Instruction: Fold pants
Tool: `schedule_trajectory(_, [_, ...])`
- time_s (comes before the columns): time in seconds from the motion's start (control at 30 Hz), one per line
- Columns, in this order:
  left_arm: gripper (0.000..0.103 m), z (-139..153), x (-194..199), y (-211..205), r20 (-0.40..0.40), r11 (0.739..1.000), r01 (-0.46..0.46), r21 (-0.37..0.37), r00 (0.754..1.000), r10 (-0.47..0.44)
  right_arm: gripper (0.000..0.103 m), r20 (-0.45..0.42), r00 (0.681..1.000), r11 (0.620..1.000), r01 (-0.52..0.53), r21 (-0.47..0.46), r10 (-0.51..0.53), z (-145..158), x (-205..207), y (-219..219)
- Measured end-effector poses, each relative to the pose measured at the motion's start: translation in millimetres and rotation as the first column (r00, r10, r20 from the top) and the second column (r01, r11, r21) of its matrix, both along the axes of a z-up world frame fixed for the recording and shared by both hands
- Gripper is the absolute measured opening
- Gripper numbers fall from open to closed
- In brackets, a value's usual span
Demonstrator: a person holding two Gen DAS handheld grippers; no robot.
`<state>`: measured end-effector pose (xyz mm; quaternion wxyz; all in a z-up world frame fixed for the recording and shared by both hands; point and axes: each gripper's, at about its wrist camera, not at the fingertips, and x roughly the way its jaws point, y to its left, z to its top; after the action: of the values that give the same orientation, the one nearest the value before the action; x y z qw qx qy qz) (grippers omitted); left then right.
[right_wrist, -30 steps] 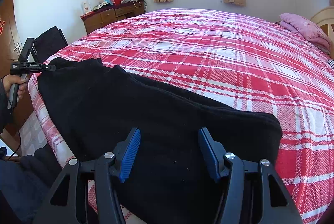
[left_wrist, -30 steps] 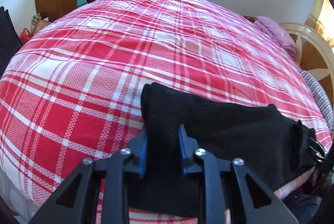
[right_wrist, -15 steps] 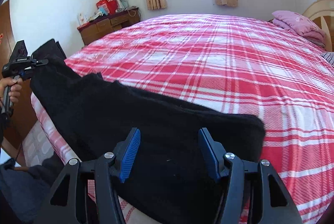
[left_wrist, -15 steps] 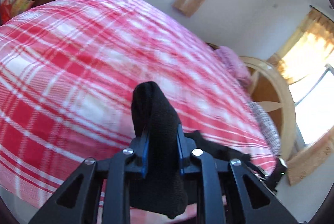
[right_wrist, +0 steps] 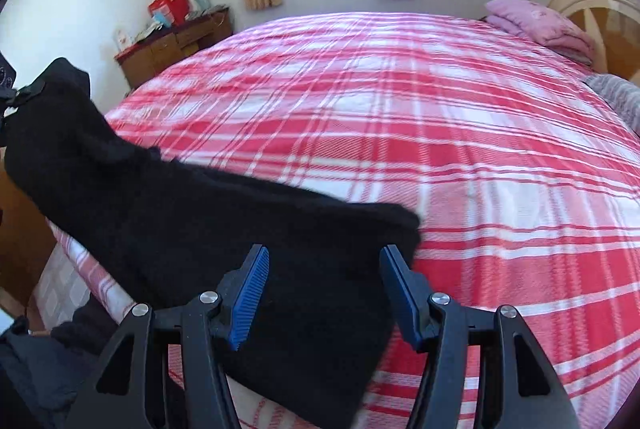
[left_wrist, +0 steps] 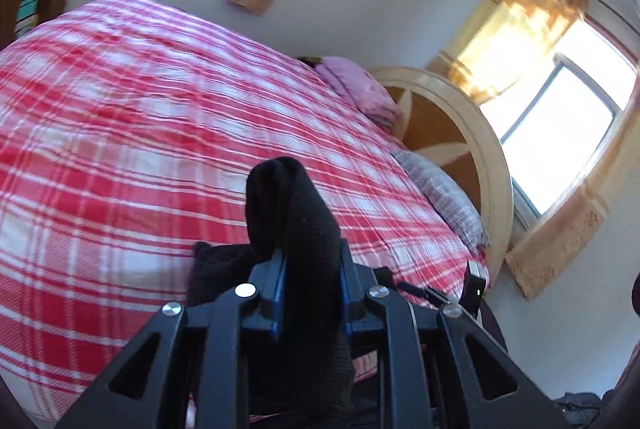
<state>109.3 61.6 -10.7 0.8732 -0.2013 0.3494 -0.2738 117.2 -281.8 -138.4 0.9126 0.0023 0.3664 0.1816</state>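
The left gripper (left_wrist: 310, 293) is pinching one end of the soft, floppy black pants (right_wrist: 224, 229) sagging over the bed (right_wrist: 440, 133), while the right gripper (right_wrist: 324, 293) is gaping empty above the other end, likely the next hold.

No text, label, brand, number or sign can be read in either view. The red packages (right_wrist: 170, 7) on the wooden desk (right_wrist: 176, 43) by the window show as colour only, too small and blurred for any lettering to be made out. The black device at the left edge of the right wrist view bears marks too dim to read.
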Motion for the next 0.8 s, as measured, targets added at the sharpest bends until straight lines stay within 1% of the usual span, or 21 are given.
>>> schedule_trajectory(0.1, [0.022,3,7,-40,-0.006,0.996,0.072,0.05,0.997,-0.072,0.06,0.001,0.999,0.999,0.043,0.028,-0.043,0,2,-17])
schedule_trajectory(0.17, [0.022,4,10,-61,-0.01,0.992,0.103,0.079,0.995,-0.103,0.06,-0.005,0.998,0.997,0.066,0.031,-0.066,-3,4,-26])
schedule_trajectory(0.33, [0.022,0,19,-106,-0.041,0.978,0.178,0.106,0.984,-0.175,0.06,-0.021,0.995,0.994,0.099,0.05,-0.098,-10,8,-40])
schedule_trajectory(0.5, [0.022,-7,24,-148,-0.071,0.958,0.249,0.143,0.968,-0.241,0.06,-0.019,0.995,0.992,0.101,0.07,-0.1,-9,8,-42])
schedule_trajectory(0.63, [0.022,-22,34,-174,-0.096,0.946,0.264,0.188,0.963,-0.25,0.06,-0.016,0.994,0.991,0.108,0.077,-0.107,-10,9,-43])
schedule_trajectory(0.8, [0.022,-44,47,-195,-0.135,0.941,0.261,0.214,0.962,-0.236,0.06,-0.028,0.991,0.985,0.135,0.104,-0.133,-13,13,-51])
